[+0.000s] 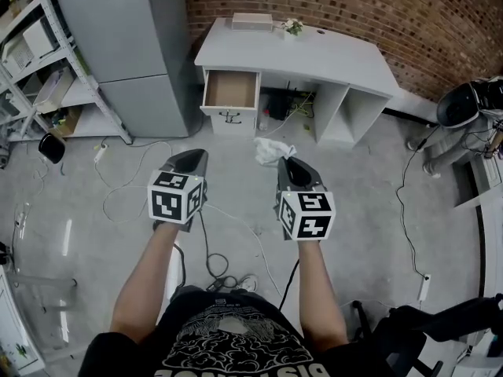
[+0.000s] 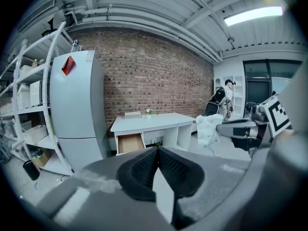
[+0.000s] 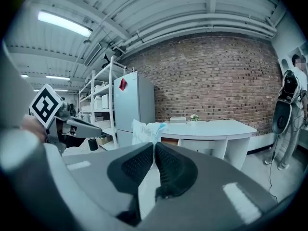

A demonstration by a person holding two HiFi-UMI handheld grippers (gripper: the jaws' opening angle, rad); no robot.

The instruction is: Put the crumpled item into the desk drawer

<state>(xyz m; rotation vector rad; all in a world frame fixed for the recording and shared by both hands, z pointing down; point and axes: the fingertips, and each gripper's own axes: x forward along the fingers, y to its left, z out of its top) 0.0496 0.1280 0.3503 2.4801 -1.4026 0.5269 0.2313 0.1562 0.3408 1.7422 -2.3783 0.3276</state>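
1. As the head view looks down, it takes in two grippers, the left gripper and the right gripper, held side by side above the floor. One crumpled white item sticks out at the right gripper's tip. Ahead stands one white desk with one drawer pulled open, and the item is well apart from it. On the desk top are one flat box and one small plant. One grey cabinet stands left of the desk. Only this view shows the cables on the floor.
2. The left gripper view shows the left gripper with its jaws pressed together and nothing between them. It alone shows the right gripper from the side, with the crumpled item bunched at its tip. The open drawer faces the camera. One person stands far back.
3. The right gripper view shows the right gripper with its jaws closed onto the crumpled item, which rises above them. The left gripper shows at the left and one person at the right edge.
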